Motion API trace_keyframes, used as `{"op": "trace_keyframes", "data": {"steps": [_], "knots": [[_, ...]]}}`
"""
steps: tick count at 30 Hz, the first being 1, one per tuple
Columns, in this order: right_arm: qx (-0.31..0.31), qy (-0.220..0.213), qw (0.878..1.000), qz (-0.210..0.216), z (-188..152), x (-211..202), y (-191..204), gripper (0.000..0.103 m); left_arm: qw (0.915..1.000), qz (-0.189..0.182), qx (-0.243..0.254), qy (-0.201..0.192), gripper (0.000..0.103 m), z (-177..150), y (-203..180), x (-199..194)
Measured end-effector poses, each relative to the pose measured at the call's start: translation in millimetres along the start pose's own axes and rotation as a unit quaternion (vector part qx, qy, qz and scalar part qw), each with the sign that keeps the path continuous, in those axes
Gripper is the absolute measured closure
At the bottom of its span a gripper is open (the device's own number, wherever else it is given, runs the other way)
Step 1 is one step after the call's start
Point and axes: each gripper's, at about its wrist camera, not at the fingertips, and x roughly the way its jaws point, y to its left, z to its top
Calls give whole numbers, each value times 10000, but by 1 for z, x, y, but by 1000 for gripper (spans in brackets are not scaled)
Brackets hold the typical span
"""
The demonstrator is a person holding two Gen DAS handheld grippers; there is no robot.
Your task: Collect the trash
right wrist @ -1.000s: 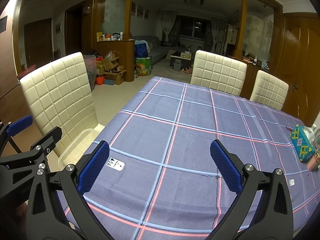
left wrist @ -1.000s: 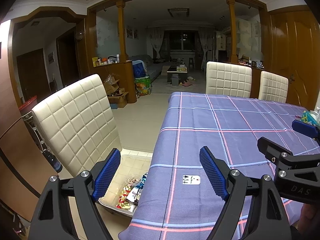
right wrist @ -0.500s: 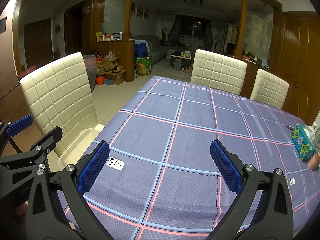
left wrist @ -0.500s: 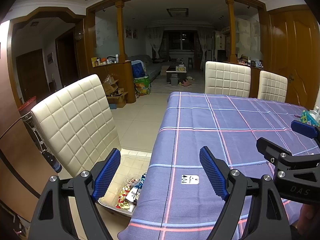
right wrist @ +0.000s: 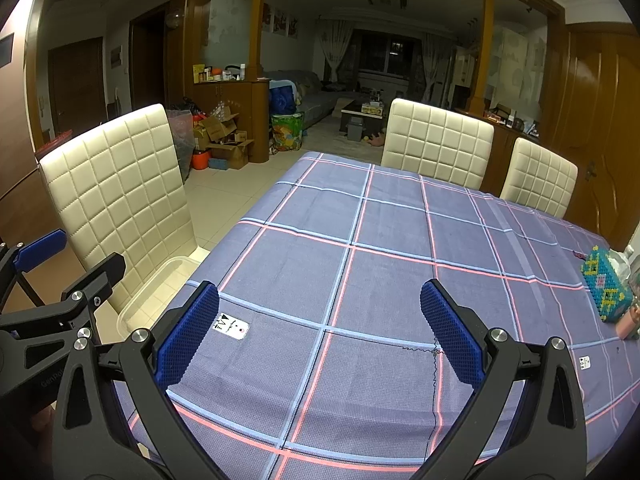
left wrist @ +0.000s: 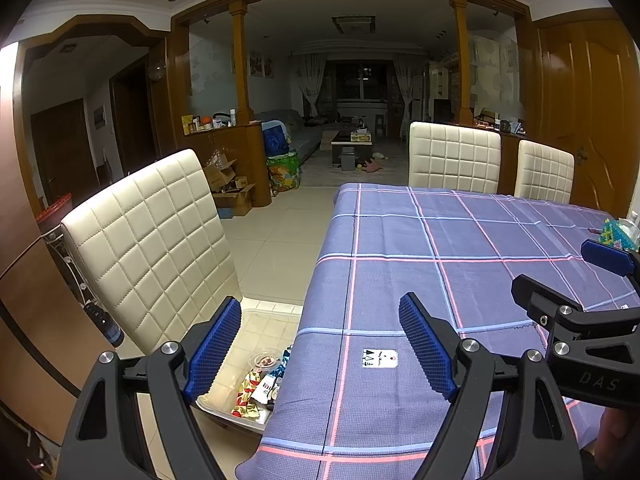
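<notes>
Trash [left wrist: 260,388] in bin [left wrist: 276,312], unmoved.

Both grippers hang side by side, angled downward. The left gripper [left wrist: 320,348] has its jaws spread wide, nothing between them; the right gripper [right wrist: 320,332] likewise gapes empty.
</notes>
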Motion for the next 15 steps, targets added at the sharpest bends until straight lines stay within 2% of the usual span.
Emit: {"op": "trace_keyframes", "data": {"steps": [12,15], "knots": [[9,-8,10000,-6,-2,0,0,4,10000,16,-70,63,24,-1,0,2],[7,-6,10000,-3,-2,0,0,4,9999,-121,-92,25,24,-2,0,1]]}}
